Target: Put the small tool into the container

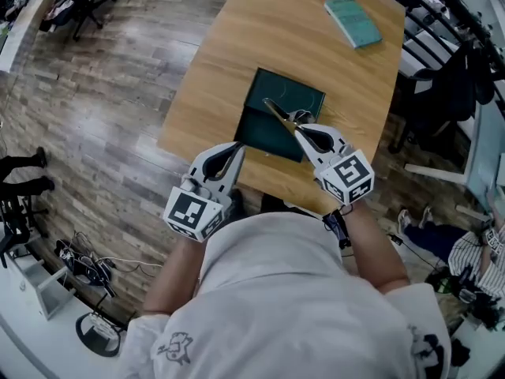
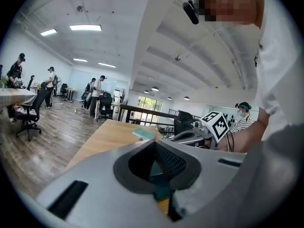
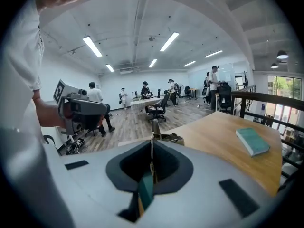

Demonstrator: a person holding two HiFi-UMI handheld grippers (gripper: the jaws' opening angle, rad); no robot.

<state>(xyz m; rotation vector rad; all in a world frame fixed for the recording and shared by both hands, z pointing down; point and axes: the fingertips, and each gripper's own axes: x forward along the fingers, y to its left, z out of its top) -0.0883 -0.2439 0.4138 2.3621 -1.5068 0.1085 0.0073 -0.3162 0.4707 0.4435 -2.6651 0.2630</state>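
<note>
Both claws hang over the near edge of the smooth wooden table [image 1: 237,46], with bare top beyond them up to a teal book [image 1: 353,20]. The right gripper [image 1: 300,130] is pinched on the small tool [image 1: 278,115], which is thin, pointed and gold-coloured and slants over the flat dark green container [image 1: 304,99] just ahead. The left gripper [image 1: 236,151], jaws pressed together, sits beside the container's near-left corner.

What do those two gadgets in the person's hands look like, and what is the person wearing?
Both the left gripper and the right gripper have smooth pale grey shells with a dark, teardrop-shaped opening. Each carries a white cube printed with black square markers. The person wears a white short-sleeved T-shirt and a dark band on the right wrist.
</note>
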